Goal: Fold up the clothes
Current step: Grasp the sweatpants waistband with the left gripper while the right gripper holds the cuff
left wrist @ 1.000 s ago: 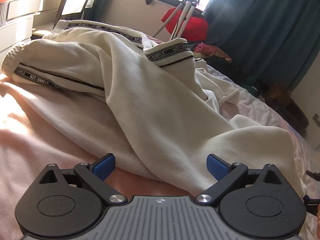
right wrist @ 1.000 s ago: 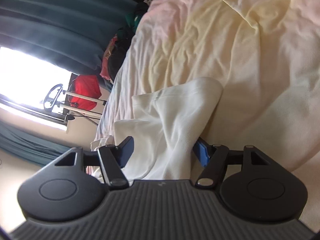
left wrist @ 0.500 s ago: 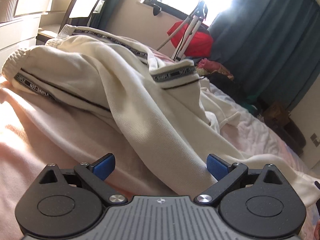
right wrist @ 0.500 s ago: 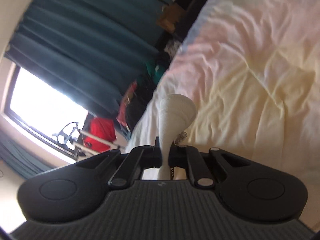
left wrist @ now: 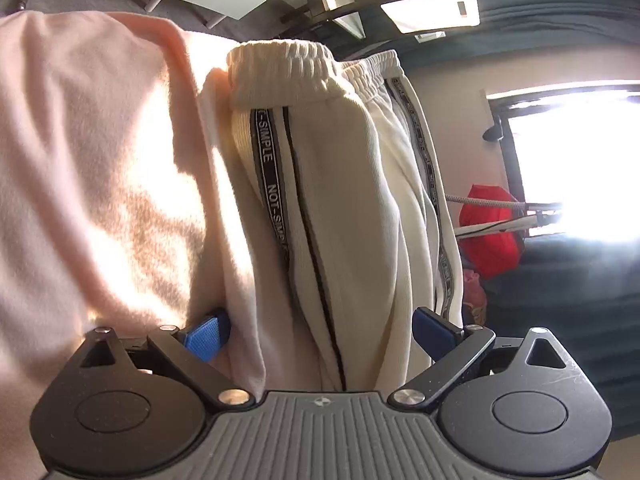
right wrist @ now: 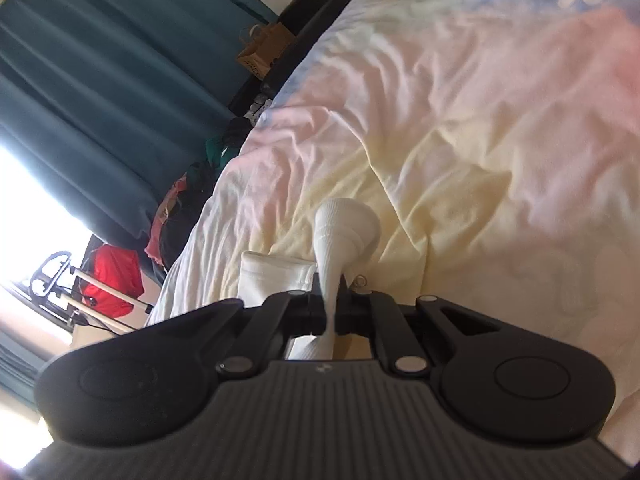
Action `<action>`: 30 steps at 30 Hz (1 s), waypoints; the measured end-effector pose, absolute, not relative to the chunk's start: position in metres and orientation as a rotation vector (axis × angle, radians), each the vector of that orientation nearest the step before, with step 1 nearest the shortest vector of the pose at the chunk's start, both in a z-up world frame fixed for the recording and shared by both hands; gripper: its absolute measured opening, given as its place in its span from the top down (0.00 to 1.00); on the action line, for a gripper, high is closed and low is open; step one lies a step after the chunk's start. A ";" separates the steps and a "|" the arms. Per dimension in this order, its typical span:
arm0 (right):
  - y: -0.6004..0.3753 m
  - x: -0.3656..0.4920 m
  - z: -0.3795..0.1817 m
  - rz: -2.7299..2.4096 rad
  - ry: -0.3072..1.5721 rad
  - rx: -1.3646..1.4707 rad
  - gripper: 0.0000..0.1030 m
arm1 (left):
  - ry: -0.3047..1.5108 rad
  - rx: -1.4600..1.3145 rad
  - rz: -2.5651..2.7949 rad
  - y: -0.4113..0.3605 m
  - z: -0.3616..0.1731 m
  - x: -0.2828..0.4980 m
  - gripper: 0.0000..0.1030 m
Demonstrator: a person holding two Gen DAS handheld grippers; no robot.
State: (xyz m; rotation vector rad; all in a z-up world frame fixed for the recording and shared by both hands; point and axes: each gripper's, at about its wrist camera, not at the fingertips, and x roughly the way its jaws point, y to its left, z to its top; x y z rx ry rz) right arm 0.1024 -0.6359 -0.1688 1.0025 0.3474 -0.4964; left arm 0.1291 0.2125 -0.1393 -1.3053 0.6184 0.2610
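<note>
My right hand-held gripper (right wrist: 329, 312) is clamped on a bunched fold of the cream trousers (left wrist: 340, 220), which lie on the bed (right wrist: 460, 140). My left hand-held gripper (left wrist: 320, 330) stands apart, trouser cloth between its pads. A red bag (left wrist: 490, 236) sits far by the teal curtain (right wrist: 92, 92).

Left gripper (left wrist: 320, 332): matte black, with a grey ribbed housing at the rear carrying a small round emblem on its front edge. Two large round black discs to either side, each with a raised circular centre. Slanted black link arms ahead, pinned by shiny silver screws, with triangular cutouts outboard. Textured blue pads (left wrist: 205, 336) at the tips. Faint scratches on one disc. Right gripper (right wrist: 329, 312): same black body, ribbed housing, silver screws.
</note>
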 end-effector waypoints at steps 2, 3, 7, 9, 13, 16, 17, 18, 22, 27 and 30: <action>-0.635 0.100 -0.169 -0.498 0.346 0.984 0.94 | 0.595 -1.337 0.282 0.223 -0.139 0.133 0.06; -0.634 0.098 -0.169 -0.500 0.346 0.982 0.94 | 0.593 -1.346 0.286 0.227 -0.139 0.135 0.07; -0.633 0.099 -0.171 -0.516 0.354 0.974 0.94 | 0.609 -1.392 0.324 0.245 -0.133 0.144 0.23; -0.631 0.102 -0.170 -0.523 0.358 0.953 0.94 | 0.572 -1.415 0.280 0.254 -0.125 0.137 0.21; -0.628 0.107 -0.169 -0.535 0.366 0.905 0.94 | 0.564 -1.259 0.250 0.265 -0.113 0.119 0.18; -0.626 0.108 -0.166 -0.531 0.375 0.865 0.94 | 0.549 -1.186 0.260 0.280 -0.111 0.123 0.30; -0.626 0.108 -0.165 -0.527 0.379 0.848 0.94 | 0.511 -1.181 0.262 0.286 -0.109 0.121 0.29; -0.625 0.109 -0.164 -0.523 0.384 0.831 0.94 | 0.485 -1.163 0.256 0.289 -0.108 0.122 0.29; -0.622 0.112 -0.159 -0.511 0.399 0.763 0.94 | 0.463 -1.095 0.280 0.294 -0.108 0.129 0.17; -0.621 0.113 -0.160 -0.516 0.415 0.742 0.94 | 0.542 -1.116 0.276 0.289 -0.125 0.143 0.15; -0.625 0.112 -0.167 -0.527 0.423 0.792 0.94 | 0.517 -1.101 0.279 0.287 -0.129 0.151 0.15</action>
